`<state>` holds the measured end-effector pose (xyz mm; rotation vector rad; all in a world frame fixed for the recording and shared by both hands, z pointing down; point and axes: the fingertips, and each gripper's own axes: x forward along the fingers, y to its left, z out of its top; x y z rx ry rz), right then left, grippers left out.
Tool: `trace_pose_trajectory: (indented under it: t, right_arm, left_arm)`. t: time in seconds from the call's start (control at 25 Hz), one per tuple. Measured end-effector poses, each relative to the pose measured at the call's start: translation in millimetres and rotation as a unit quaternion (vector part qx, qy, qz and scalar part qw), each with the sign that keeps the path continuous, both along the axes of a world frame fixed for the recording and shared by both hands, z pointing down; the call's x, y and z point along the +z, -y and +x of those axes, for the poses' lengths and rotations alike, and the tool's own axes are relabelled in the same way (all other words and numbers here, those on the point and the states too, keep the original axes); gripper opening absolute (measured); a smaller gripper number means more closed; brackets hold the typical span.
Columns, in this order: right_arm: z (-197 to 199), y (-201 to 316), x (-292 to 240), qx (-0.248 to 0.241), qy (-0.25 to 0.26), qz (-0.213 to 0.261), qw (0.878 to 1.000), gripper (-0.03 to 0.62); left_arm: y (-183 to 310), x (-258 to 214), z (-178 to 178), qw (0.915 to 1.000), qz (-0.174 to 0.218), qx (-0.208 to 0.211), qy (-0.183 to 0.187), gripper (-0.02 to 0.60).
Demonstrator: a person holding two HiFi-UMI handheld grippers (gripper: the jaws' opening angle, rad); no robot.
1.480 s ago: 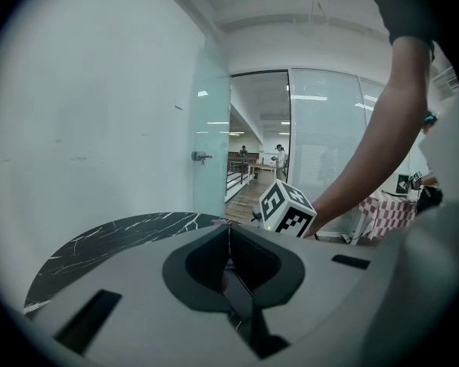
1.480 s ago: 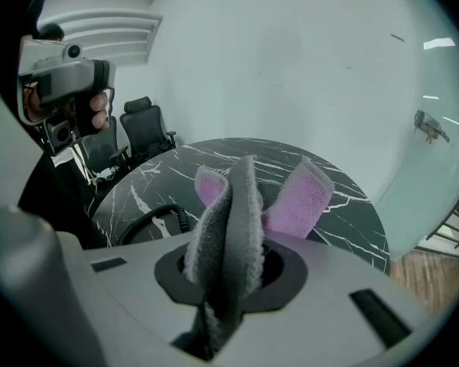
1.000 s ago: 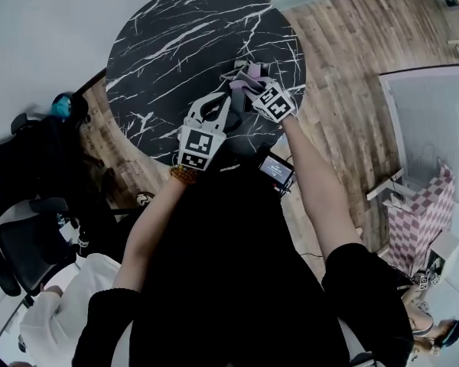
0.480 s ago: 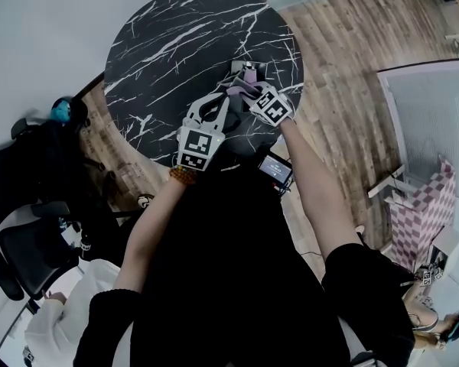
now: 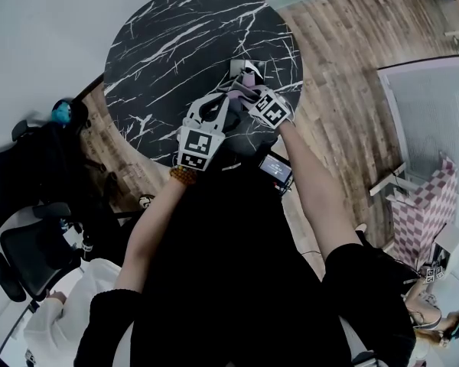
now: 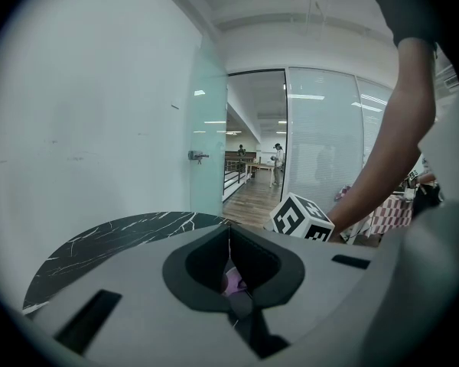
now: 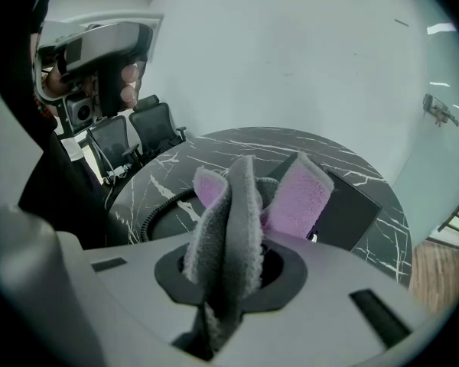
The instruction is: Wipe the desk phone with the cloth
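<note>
Pink-and-grey microfibre cloth point(image 7: 241, 197) sits pinched in the right gripper point(image 7: 228, 270), close to the desk phone point(image 7: 350, 205) on the marble table point(image 5: 168, 44). The left gripper point(image 6: 231, 274) is pressed together, seemingly empty. I'd press the folds flat and wipe lightly, clear of the coiled cord point(image 7: 149, 211).

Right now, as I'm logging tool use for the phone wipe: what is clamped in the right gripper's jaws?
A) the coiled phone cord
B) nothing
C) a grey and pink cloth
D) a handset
C: in the right gripper view, the right gripper has its jaws shut on the folded grey and pink cloth, which sticks up above them.
</note>
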<state>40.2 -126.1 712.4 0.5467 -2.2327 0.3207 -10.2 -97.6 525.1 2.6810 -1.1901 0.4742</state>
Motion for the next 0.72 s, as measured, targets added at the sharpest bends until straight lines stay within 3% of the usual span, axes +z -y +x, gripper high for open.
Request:
trace_pose_trajectory:
  t: [0.72]
  right_arm:
    - [-1.8, -22.9, 10.0, -0.006, -0.001, -0.019, 1.000, 0.067]
  left_arm:
    - [-1.2, 2.1, 7.1, 0.9999, -0.003, 0.010, 0.003, 0.017]
